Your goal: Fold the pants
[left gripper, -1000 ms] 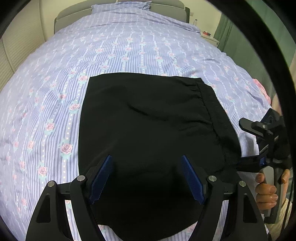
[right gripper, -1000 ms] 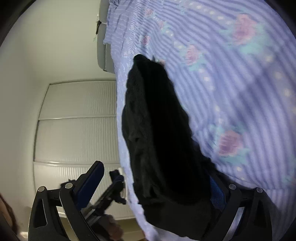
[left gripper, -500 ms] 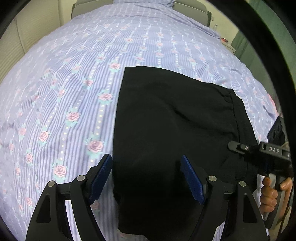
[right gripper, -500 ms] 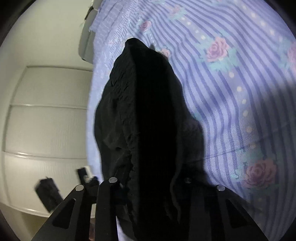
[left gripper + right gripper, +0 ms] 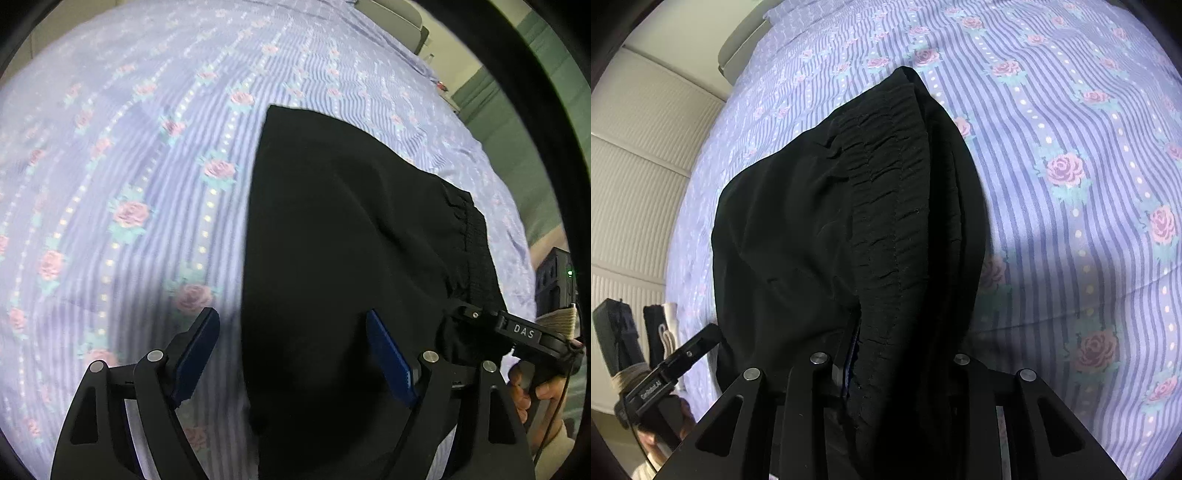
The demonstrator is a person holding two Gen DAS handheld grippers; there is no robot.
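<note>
Black pants point(image 5: 351, 240) lie folded on a lilac rose-print bed cover point(image 5: 129, 147). My left gripper point(image 5: 291, 354) hovers over the pants' near left edge. Its jaws are opening, and the cloth lies under them without the blue pads point(image 5: 391, 365) pressing on it. In the right wrist view the right gripper point(image 5: 886, 369) is shut on the gathered elastic waistband point(image 5: 890, 192). It holds that end of the pants point(image 5: 798, 229) raised off the cover point(image 5: 1071, 147). From the left wrist view the right gripper point(image 5: 476, 317) shows at the waistband's near corner.
A grey headboard point(image 5: 391, 11) stands at the bed's far end and a green curtain point(image 5: 498, 110) hangs to the right. White ribbed wardrobe doors point(image 5: 635, 184) line the left side. A person's hand point(image 5: 532, 391) grips the right tool's handle.
The right gripper has shut on the waistband and lifted it off the cover. The left gripper has slid left from the pants' middle to their left edge.
</note>
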